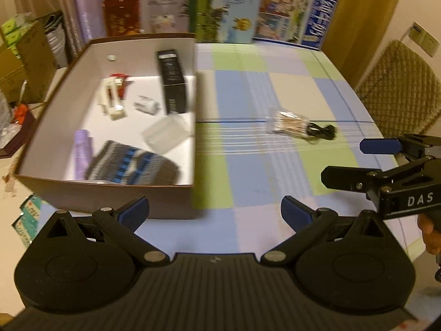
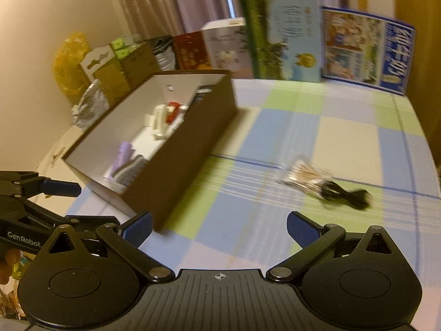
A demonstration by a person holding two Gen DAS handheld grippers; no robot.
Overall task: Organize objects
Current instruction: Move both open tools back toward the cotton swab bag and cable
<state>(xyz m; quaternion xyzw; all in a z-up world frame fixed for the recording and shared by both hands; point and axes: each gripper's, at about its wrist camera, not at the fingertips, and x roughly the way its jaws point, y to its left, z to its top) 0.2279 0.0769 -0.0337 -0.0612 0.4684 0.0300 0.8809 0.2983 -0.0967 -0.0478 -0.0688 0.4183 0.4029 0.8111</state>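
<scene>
Curtains and a row of upright printed boxes (image 1: 264,11) run along the back of a worktop (image 1: 289,91) covered in a pastel check cloth of blue, green and cream squares. A padded chair (image 1: 402,93) sits off the right edge, and cardboard cartons are stacked to the left.

The big open box (image 1: 190,165), brown outside and white inside, takes up the left part of the worktop. In it there's a tall black carton (image 1: 172,81) leaning against the right wall, a white plastic piece (image 1: 111,99) with something red behind it, a small white item (image 1: 147,105), a clear plastic case (image 1: 166,135), a lilac tube (image 1: 82,151) and a striped knit sock (image 1: 135,167) in grey, white and blue at the near end.

Still out on the cloth, well apart from the box to its right, is a clear packet of cotton swabs (image 1: 289,122) with a coiled black cable (image 1: 322,132) touching its right end. Both are pretty blurry.

The left gripper (image 1: 215,212) sits low at the near corner of the box, jaws spread wide with nothing between them. The right gripper (image 2: 219,227) is the same deal, jaws wide apart and empty, pointing over bare cloth with the swabs and cable ahead and to its right. The two grippers are side by side, close together.
</scene>
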